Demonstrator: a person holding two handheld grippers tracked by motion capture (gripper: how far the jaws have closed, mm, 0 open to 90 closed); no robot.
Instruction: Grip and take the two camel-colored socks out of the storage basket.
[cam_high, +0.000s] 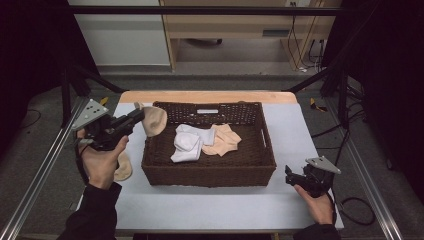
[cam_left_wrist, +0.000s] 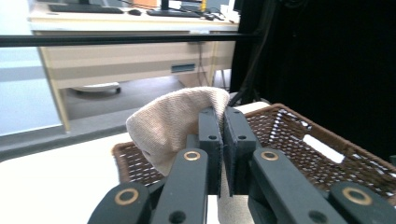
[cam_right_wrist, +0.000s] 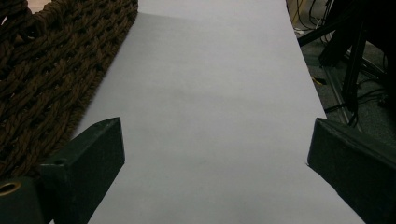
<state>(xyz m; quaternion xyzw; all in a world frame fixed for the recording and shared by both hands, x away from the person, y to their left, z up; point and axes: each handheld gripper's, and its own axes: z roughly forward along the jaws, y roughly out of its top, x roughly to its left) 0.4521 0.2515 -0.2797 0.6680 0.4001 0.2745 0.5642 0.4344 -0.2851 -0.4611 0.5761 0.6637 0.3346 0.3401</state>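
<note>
My left gripper (cam_high: 136, 116) is clamped on a beige sock (cam_high: 154, 120), which I hold up off the table just beside the far left corner of the brown wicker basket (cam_high: 210, 170). From above, the sock bulges out past my jaw tips toward the basket rim. My left gripper view adds what the high view cannot: the two black jaws stand pressed nearly together with the sock's knit fabric (cam_left_wrist: 175, 123) pinched between them and draped over to the left of the jaws, and the basket's woven wall (cam_left_wrist: 299, 140) runs off ahead and to the right.

Below my left hand (cam_high: 102, 162) another beige sock (cam_high: 123, 167) lies on the white table cover (cam_high: 210, 205), partly hidden by my wrist. Inside the basket lie a white sock (cam_high: 187, 142) and a peach-coloured one (cam_high: 225, 140), touching each other.

My right gripper (cam_high: 295, 177) rests low at the near right of the basket, holding nothing. Its own view shows the jaws spread wide apart over bare cover (cam_right_wrist: 210, 116), with the basket's braided side (cam_right_wrist: 51, 70) just left of the left jaw.
</note>
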